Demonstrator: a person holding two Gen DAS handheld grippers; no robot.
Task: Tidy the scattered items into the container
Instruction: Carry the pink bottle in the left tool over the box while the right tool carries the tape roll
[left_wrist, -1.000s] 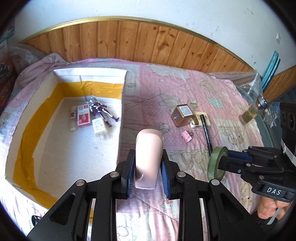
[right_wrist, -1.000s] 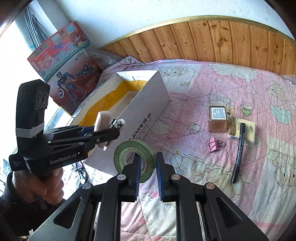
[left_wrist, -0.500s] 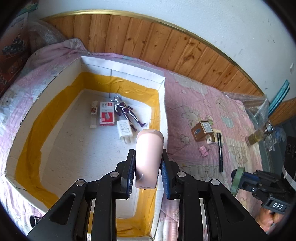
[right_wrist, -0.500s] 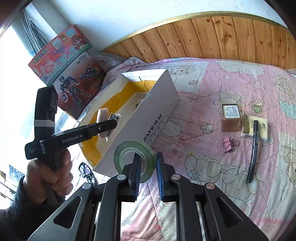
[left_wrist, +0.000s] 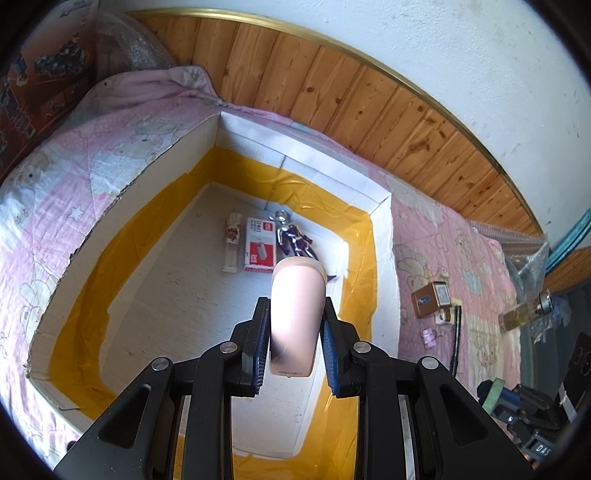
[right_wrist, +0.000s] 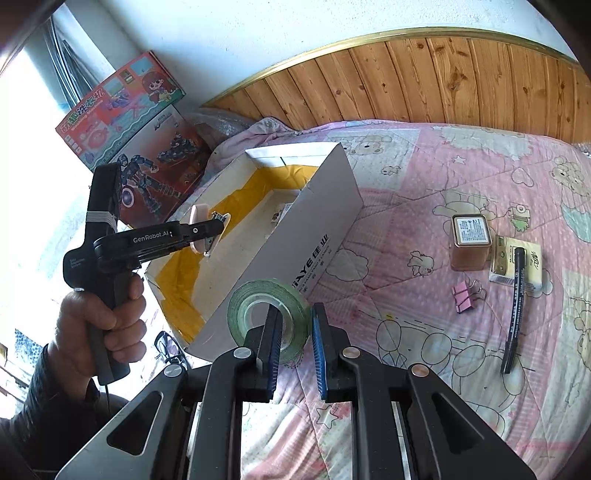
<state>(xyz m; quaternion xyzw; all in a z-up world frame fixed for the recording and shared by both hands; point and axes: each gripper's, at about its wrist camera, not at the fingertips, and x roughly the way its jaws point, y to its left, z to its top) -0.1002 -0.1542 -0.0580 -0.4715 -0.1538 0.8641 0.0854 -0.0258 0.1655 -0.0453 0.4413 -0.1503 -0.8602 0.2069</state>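
Observation:
My left gripper (left_wrist: 295, 332) is shut on a pale pink stapler (left_wrist: 297, 310) and holds it above the inside of the white cardboard box (left_wrist: 384, 258) with yellow tape along its walls. On the box floor lie a red-and-white staple packet (left_wrist: 260, 250), a purple toy figure (left_wrist: 295, 240) and a small white tube (left_wrist: 232, 242). My right gripper (right_wrist: 294, 343) is shut on a green tape roll (right_wrist: 255, 295), held just outside the box (right_wrist: 295, 236) near its front corner. In the right wrist view the left gripper (right_wrist: 212, 230) hangs over the box with the stapler.
On the pink bedspread (right_wrist: 424, 184) to the right of the box lie a brown cube jar (right_wrist: 471, 240), a yellow pack (right_wrist: 524, 266), a black pen (right_wrist: 515, 306) and a pink binder clip (right_wrist: 463, 295). Toy boxes (right_wrist: 122, 110) lean at the far left. A wooden headboard (right_wrist: 443, 81) runs behind.
My left gripper has carried the stapler leftward from over the bedspread to above the inside of the box. The right gripper with the tape roll has stayed about where it was.

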